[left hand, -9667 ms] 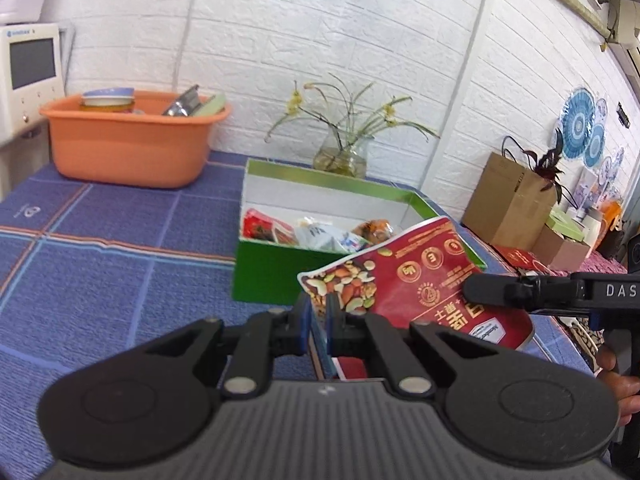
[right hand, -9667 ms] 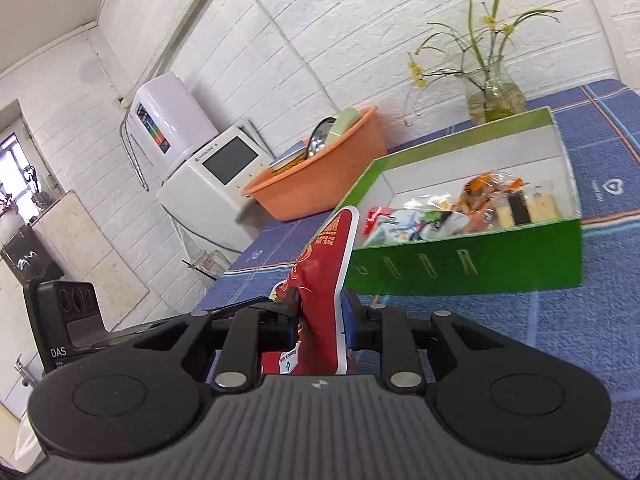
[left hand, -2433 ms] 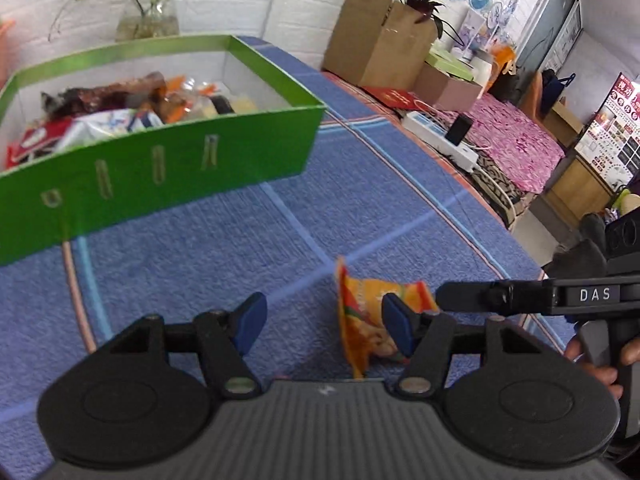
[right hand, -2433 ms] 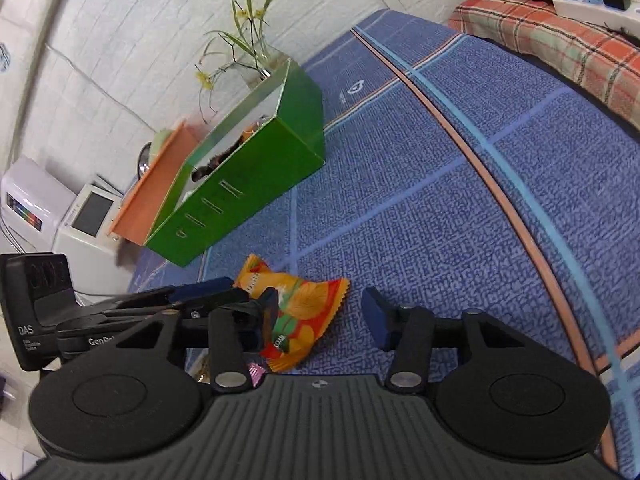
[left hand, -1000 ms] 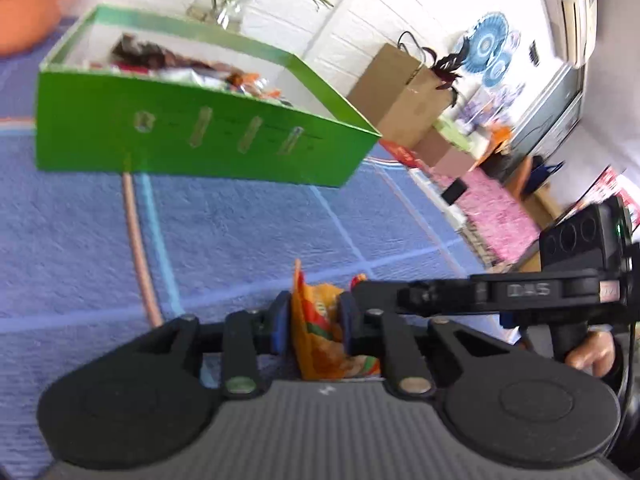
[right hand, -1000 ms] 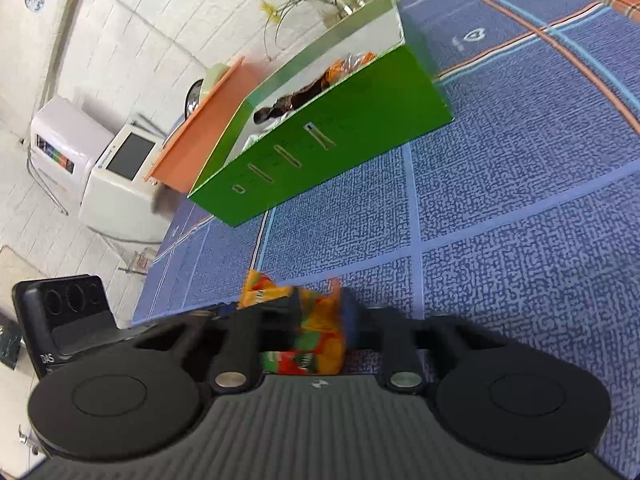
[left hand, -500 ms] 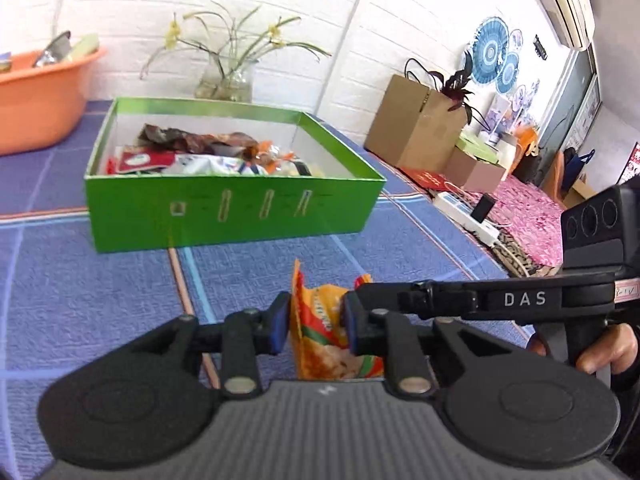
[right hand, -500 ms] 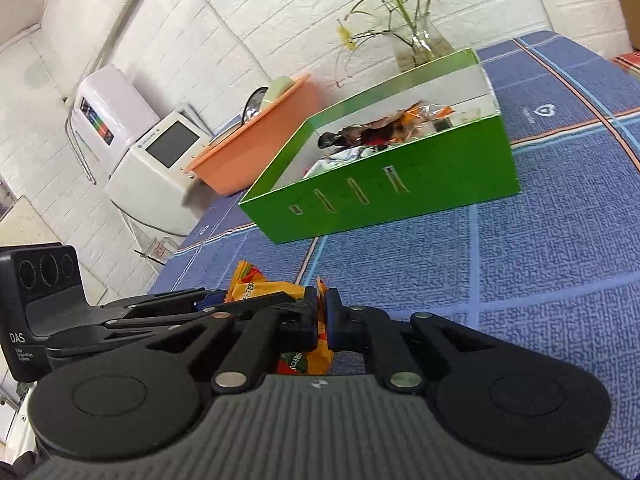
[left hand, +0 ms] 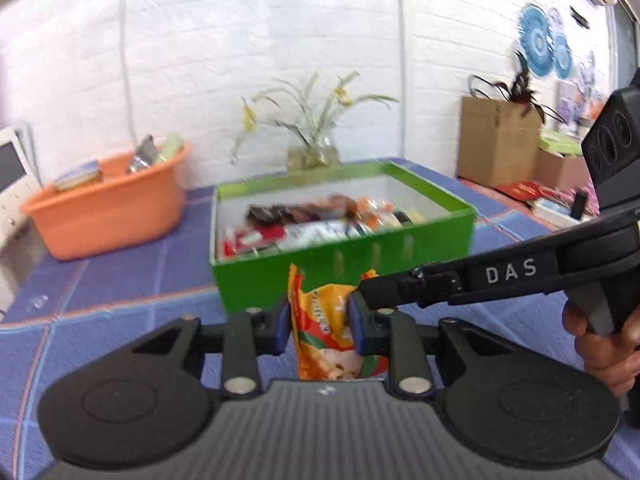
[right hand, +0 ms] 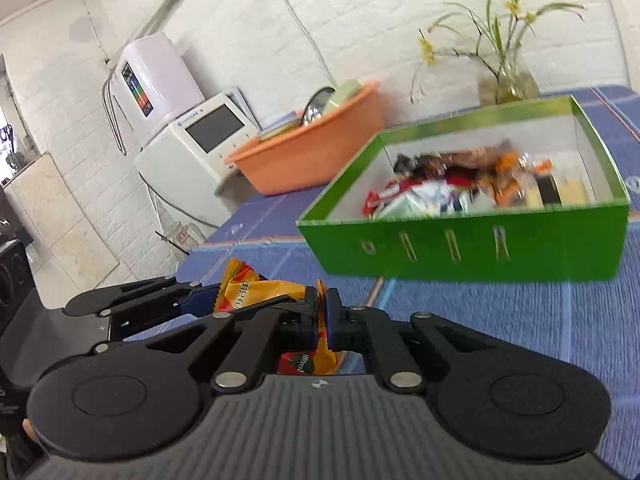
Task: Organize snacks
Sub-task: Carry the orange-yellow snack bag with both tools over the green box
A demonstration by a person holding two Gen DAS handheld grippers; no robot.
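Observation:
An orange and yellow snack packet (left hand: 326, 328) is held between both grippers above the blue tablecloth. My left gripper (left hand: 320, 322) is shut on one side of it. My right gripper (right hand: 322, 322) is shut on the packet's other edge (right hand: 260, 290); its arm reaches in from the right in the left wrist view (left hand: 460, 280). The green box (left hand: 344, 268) stands just beyond, holding several snack packets (right hand: 460, 188). It also shows in the right wrist view (right hand: 472, 248), ahead and to the right.
An orange tub (left hand: 108, 204) with dishes stands at the back left, also seen in the right wrist view (right hand: 320, 140). A glass vase of flowers (left hand: 312, 152) is behind the box. White appliances (right hand: 188, 136) stand off the table's left end. Cardboard boxes (left hand: 496, 144) sit far right.
Both grippers closed on the orange packet on the cloth, then lifted it. Over the last half second they have carried it closer to the green box.

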